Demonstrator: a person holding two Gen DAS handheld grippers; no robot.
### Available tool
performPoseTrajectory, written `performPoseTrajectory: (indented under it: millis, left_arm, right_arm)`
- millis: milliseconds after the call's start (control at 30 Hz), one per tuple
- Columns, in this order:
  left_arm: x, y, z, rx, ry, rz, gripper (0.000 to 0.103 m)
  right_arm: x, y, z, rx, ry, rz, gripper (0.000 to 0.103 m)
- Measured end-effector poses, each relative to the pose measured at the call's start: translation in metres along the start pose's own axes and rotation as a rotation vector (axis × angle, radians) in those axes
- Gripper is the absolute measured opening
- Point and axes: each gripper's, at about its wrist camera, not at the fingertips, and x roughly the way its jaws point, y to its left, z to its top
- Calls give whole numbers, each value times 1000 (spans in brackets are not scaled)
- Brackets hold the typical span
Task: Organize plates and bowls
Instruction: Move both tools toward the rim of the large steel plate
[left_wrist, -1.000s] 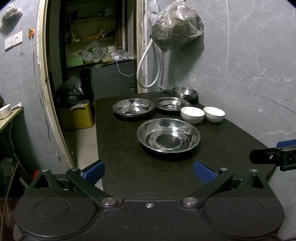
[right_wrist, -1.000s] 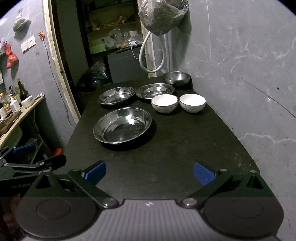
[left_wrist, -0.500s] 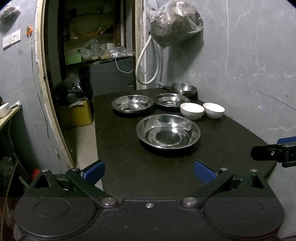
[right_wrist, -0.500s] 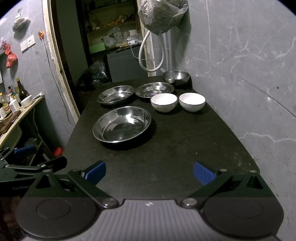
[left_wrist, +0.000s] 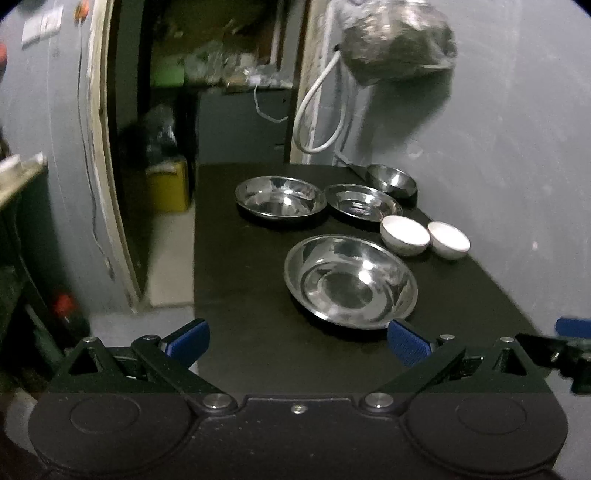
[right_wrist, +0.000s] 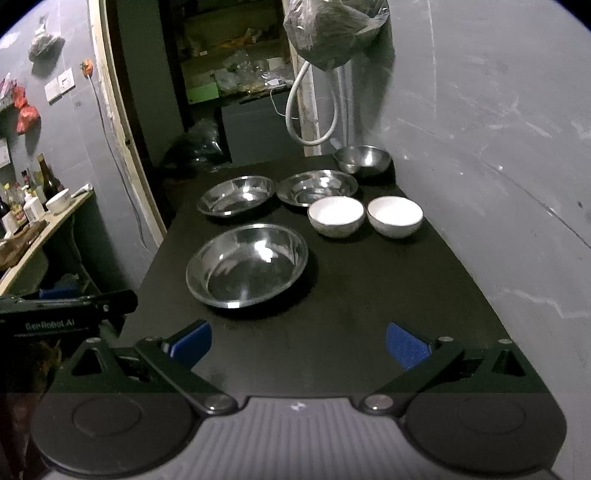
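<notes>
Plates and bowls all sit on the black table (right_wrist: 369, 295), none held. Largest steel plate (right_wrist: 247, 266) is nearest, ahead of the right gripper (right_wrist: 298, 341) and a bit left of its jaw gap; in the left wrist view the same plate (left_wrist: 351, 282) lies ahead and right of centre, its near rim just past the right-side blue pad (left_wrist: 408, 341) of the left gripper (left_wrist: 297, 339).

Beyond it: two white bowls (right_wrist: 335, 215) (right_wrist: 394, 215) side by side, close together, right of the jaw line. Further out, two smaller steel plates (right_wrist: 236, 195) (right_wrist: 317, 187) next to each other, rims nearly meeting. Small steel bowl (right_wrist: 362, 158) at the far end, against the grey wall (right_wrist: 480, 129).

Both grippers: jaws spread wide, nothing between the pads, both at the near table edge. Left view is slightly motion-blurred. Each gripper's tip shows at the edge of the other's view.

Surroundings: plastic bag (right_wrist: 332, 33) hanging on the wall above the far end, white hose (right_wrist: 314, 110) looped below it, open doorway (right_wrist: 221, 92) to the left with cluttered shelves.
</notes>
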Motion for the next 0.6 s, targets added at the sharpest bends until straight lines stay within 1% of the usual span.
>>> performPoseTrajectory:
  millis: [67, 167, 267, 367, 467, 600]
  left_arm:
    - [9, 3, 12, -30, 4, -2, 102]
    - [27, 5, 31, -36, 6, 15, 102]
    - [50, 5, 55, -42, 12, 33, 102]
    - [74, 7, 79, -69, 28, 46, 102]
    - [96, 11, 100, -95, 51, 75, 102]
    - [120, 20, 123, -95, 69, 125, 102]
  right_arm:
    - [10, -2, 13, 1, -8, 15, 103]
    - [29, -4, 34, -17, -19, 35, 103]
    - [53, -9, 57, -32, -29, 61, 103]
    - [77, -14, 81, -37, -38, 102, 103]
    - [101, -18, 103, -42, -36, 142, 103]
    - [130, -18, 126, -43, -32, 201, 103]
